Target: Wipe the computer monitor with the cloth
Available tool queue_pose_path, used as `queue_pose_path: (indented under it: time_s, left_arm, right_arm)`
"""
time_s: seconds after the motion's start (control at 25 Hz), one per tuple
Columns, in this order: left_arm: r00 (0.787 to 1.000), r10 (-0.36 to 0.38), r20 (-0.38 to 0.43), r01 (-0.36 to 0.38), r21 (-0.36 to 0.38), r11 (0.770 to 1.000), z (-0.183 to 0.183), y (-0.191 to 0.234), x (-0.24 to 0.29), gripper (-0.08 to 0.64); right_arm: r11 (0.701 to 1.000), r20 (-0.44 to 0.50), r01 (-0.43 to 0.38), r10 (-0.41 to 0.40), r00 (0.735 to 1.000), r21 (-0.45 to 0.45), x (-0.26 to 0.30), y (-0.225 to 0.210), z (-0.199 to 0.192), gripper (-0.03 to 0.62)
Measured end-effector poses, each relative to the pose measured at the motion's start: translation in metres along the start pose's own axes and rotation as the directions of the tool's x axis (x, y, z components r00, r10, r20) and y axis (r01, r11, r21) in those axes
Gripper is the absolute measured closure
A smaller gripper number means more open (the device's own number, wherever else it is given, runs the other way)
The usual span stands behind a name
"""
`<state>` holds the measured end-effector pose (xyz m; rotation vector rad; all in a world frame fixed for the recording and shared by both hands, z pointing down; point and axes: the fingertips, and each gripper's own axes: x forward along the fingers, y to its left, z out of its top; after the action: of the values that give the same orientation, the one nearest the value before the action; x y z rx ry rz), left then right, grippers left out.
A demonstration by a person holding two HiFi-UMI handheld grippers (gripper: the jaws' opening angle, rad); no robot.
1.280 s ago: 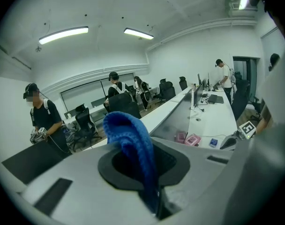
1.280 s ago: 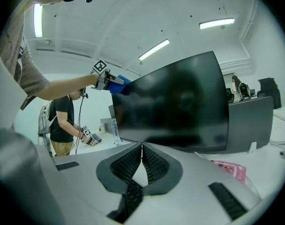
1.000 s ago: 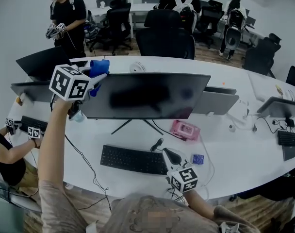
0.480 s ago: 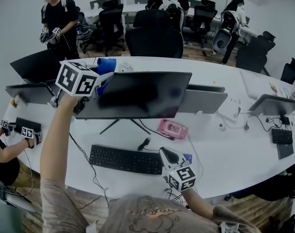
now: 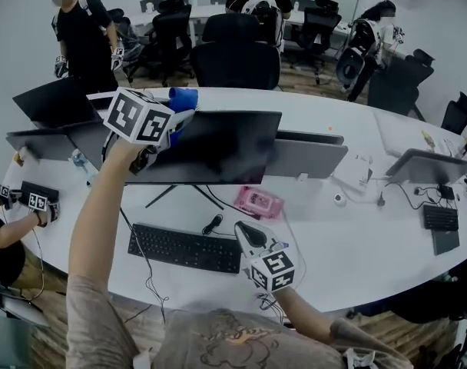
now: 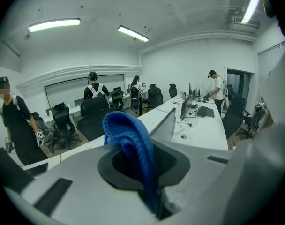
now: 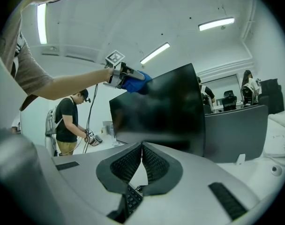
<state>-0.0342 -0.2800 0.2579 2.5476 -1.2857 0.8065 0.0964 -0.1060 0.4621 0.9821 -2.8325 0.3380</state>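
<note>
the head view looks from above the person steeply down on the white counter (image 5: 356, 237), taking in the monitor (image 5: 218, 148) and the keyboard (image 5: 183, 248) before it. the left gripper (image 5: 178, 120) is up at the monitor's top left corner. its view faces over that edge across the room to the office chairs (image 6: 94, 121), with the blue cloth (image 6: 133, 144) right at the lens. the right gripper (image 5: 251, 235) sits low by the keyboard, and its view tilts up at the screen from near. the head and right gripper views share the monitor and the left gripper.
</note>
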Motion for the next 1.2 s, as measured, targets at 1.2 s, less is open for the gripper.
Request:
queue_pose_path:
  time_s: [1.2]
  left_arm:
    - [0.967, 0.060, 0.249, -0.045, -0.066, 0.997, 0.108, -0.139, 0.144, 0.512]
  right_arm:
    - [0.979, 0.019, 0.168, -0.171, 0.985, 0.118, -0.093, -0.088, -0.022, 0.569]
